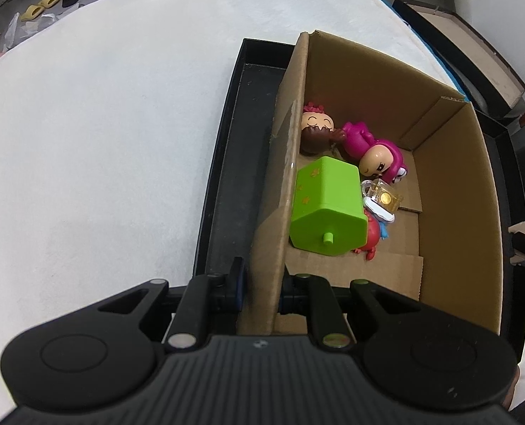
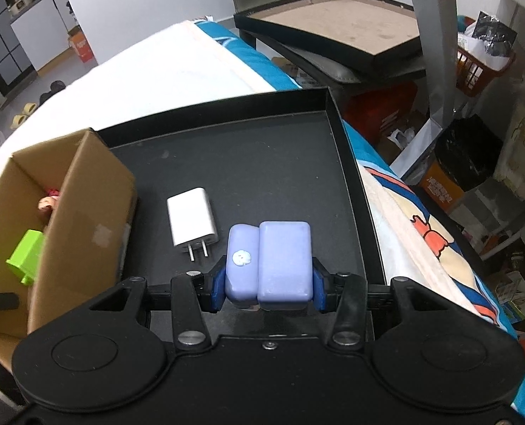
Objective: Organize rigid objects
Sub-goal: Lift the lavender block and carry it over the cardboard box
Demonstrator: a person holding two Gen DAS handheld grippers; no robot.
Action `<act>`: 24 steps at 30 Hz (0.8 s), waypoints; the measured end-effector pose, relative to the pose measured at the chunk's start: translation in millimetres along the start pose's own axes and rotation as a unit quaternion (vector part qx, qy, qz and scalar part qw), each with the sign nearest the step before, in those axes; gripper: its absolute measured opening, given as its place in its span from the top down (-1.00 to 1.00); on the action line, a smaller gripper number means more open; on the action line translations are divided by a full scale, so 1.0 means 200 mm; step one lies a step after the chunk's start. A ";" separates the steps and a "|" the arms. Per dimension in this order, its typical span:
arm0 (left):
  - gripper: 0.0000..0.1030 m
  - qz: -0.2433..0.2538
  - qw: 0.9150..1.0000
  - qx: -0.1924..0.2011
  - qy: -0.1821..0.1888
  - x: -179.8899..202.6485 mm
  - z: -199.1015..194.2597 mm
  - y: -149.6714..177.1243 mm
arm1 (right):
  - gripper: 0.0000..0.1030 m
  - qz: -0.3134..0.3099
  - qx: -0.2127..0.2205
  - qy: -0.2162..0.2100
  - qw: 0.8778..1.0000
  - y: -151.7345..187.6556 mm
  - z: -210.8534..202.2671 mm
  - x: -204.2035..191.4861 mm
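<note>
Left gripper (image 1: 260, 285) clamped on the near wall of the box (image 1: 450, 184). Inside the box: green block (image 1: 327, 209), two dolls, small toys. Right gripper (image 2: 266, 288) clamped on a purple case (image 2: 271, 265), just right of the box, over the black tray (image 2: 351, 163). White charger (image 2: 191, 221) lies on the tray between box and case.
</note>
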State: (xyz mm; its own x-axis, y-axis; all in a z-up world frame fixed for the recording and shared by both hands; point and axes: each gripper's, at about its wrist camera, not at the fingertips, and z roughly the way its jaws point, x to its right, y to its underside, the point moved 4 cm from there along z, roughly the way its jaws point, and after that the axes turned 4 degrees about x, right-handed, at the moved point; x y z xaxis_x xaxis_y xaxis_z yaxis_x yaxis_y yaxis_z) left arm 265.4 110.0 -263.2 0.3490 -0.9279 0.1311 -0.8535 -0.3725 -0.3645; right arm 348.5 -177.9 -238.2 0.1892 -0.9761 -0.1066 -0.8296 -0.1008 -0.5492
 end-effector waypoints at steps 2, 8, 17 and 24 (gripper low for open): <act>0.70 -0.001 1.000 0.002 0.005 -0.01 0.00 0.00 | 0.14 0.001 0.004 0.001 1.000 0.00 -0.03 -0.01; 0.70 0.000 1.000 0.002 0.012 -0.02 -0.01 0.01 | 0.14 0.004 0.008 0.001 1.000 0.01 -0.10 -0.03; 0.69 -0.011 1.000 0.003 0.027 -0.05 -0.01 0.01 | 0.14 0.001 0.014 -0.005 1.000 -0.01 -0.18 -0.09; 0.68 -0.015 0.999 0.005 0.036 -0.07 -0.01 0.02 | 0.14 -0.010 0.020 -0.013 1.000 -0.06 -0.24 -0.17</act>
State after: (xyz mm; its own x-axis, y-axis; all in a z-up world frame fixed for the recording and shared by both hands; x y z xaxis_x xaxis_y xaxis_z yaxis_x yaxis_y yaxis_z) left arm 257.2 121.7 -264.4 0.3462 -0.9150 0.2073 -0.8385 -0.4009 -0.3691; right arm 327.3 -152.6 -187.5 0.2205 -0.9683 -0.1170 -0.8040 -0.1126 -0.5839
